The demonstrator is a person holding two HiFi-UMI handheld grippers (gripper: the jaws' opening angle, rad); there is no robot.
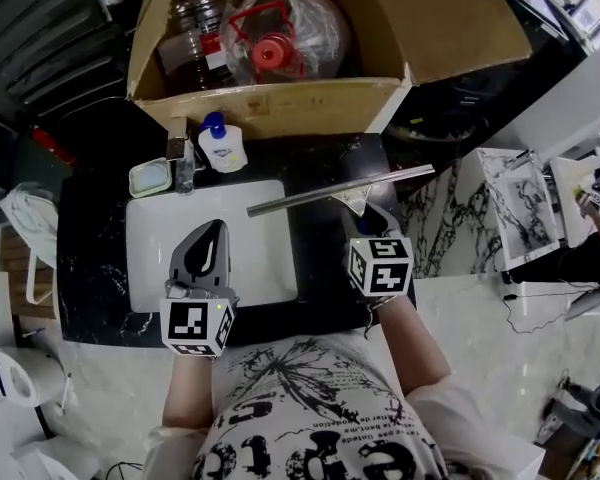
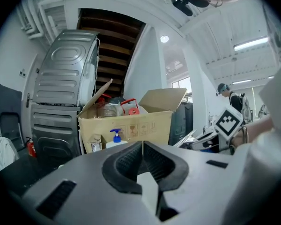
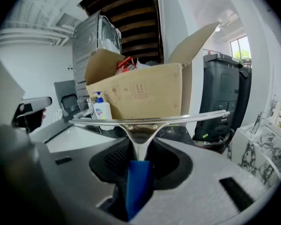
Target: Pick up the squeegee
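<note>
Two hand-held grippers show. The right hand-held gripper (image 3: pixel 139 159) is clamped on the blue handle of the one squeegee (image 3: pixel 150 120). Its tapered metal neck rises from the ribbed black pads to a long, thin, shiny blade, which is held level in the air over the right edge of the white rectangular sink (image 1: pixel 150 258). The left hand-held gripper (image 2: pixel 143 146) has its jaws together, with nothing between them. Around the sink lies the black marbled surface (image 1: pixel 90 268). Behind it stand one white pump bottle (image 1: pixel 220 146) with a blue top and one open cardboard box (image 1: pixel 280 108).
</note>
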